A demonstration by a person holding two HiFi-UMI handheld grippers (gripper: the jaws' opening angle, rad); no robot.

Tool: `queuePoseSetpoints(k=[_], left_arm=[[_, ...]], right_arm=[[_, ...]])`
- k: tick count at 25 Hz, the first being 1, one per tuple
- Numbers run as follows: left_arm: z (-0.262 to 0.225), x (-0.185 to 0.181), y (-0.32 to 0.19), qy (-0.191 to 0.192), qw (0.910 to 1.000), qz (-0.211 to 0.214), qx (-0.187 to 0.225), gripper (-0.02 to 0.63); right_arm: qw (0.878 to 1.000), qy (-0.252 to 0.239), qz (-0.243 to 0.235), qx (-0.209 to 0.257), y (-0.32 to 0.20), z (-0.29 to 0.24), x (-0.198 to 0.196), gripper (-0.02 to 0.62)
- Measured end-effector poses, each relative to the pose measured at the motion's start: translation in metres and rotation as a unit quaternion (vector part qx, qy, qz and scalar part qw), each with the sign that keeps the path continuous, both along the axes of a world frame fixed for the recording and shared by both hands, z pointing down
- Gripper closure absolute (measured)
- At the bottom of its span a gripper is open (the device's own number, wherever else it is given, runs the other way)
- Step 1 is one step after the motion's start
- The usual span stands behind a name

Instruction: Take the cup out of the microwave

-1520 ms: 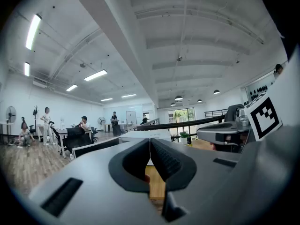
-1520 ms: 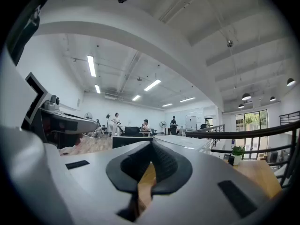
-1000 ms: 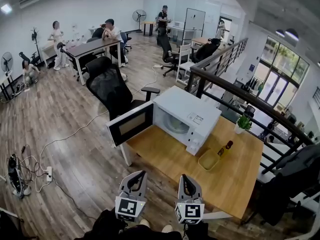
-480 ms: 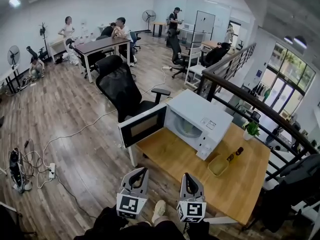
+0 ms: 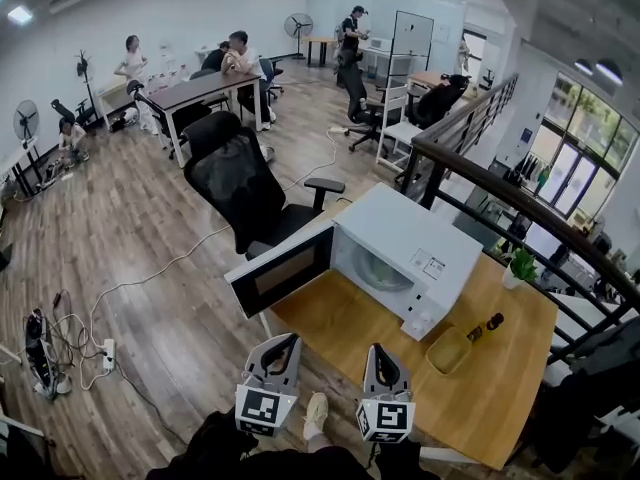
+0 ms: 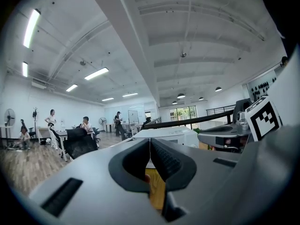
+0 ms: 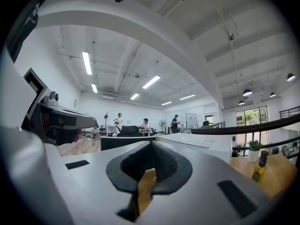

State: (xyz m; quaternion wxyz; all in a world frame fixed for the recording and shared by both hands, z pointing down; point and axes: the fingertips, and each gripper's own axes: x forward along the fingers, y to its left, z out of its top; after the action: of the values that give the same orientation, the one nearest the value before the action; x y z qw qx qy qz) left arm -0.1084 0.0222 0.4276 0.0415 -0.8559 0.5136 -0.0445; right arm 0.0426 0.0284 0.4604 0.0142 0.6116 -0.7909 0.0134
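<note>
We are holding the left gripper (image 5: 283,344) and right gripper (image 5: 379,354) level and side by side, jaws clenched on nothing, pointing at the far microwave (image 5: 415,238) on the surface (image 5: 340,318); its door (image 5: 280,271) is hanging open leftward, and we cannot make out the cup inside.

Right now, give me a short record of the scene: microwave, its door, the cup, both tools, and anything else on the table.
microwave: on wooden table
door: wide open, swung left
cup: not discernible inside from here
left tool: shut, empty, near table's front edge
right tool: shut, empty, beside the left one
other items: yellow tray, bottle, potted plant, all right of microwave
</note>
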Motion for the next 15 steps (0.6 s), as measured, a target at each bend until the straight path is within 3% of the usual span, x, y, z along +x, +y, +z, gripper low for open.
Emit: queuePoseSetpoints(k=[7,15], left_arm=[[0.010,0.027,-0.103,-0.010,0.9996,0.018,-0.020,0.580],[0.039,0.051,-0.192,-0.032,0.9953,0.040,-0.083,0.580]], right_arm=[[1.000,0.006,0.012,-0.022,-0.099,0.016,0.026,0.580],[0.998,0.001,0.034,-0.057,-0.183,0.048,0.047,0.580]])
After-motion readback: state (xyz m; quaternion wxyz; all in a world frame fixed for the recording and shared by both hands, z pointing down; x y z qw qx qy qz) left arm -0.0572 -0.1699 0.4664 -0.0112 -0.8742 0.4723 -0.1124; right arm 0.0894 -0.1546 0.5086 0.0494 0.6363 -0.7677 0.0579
